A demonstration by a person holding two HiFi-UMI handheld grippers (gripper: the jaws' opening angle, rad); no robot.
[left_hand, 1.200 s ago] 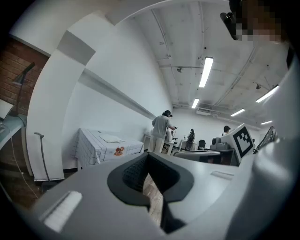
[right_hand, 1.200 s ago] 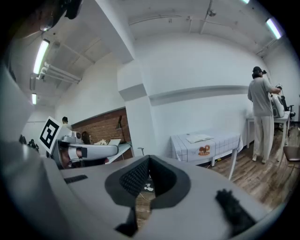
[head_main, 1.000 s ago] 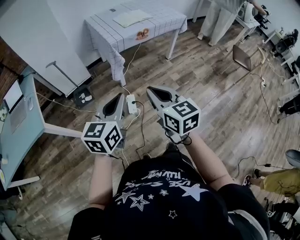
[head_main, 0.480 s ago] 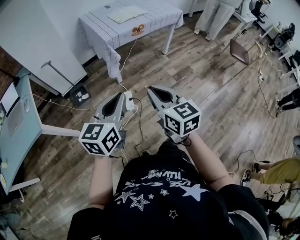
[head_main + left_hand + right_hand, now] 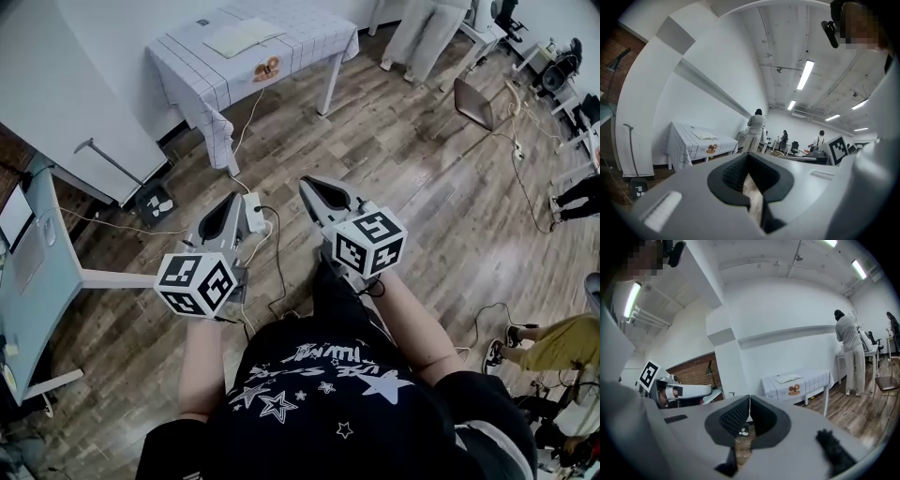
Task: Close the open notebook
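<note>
While neither has anything to hold yet, the left gripper (image 5: 235,199) and the right gripper (image 5: 308,184) are both clenched on nothing. Each gripper view shows the ribbed pads meeting at the tips with only floor behind them. The 2 sit side by side, pointing roughly level toward the far wall.

Just below and between them a white power strip (image 5: 253,212) lies on the wooden floor (image 5: 412,178), and its cable (image 5: 278,267) trails back toward the person's feet — something to step over, I judge.

Well apart from both grippers, the notebook (image 5: 242,37) lies open and flat on the worktop (image 5: 314,42). A checked cloth hangs down the worktop's sides, with an orange mark (image 5: 267,67) near its front edge.

The notebook should be light, with thin, floppy pages and probably a slightly stiffer cover. It may slide on the cloth, and the cloth may bunch under a push. The best hold is likely the outer edge of 1 half, swung over the spine while the other gripper pins the opposite half. The jaws would have to open first.

The floor up to the worktop's front looks bare, so that side is the free approach — the wall closes off the back. A standing person (image 5: 424,33) is just past the right end, a chair (image 5: 473,101) is further right, and a pale desk (image 5: 42,272) stands at the left.
</note>
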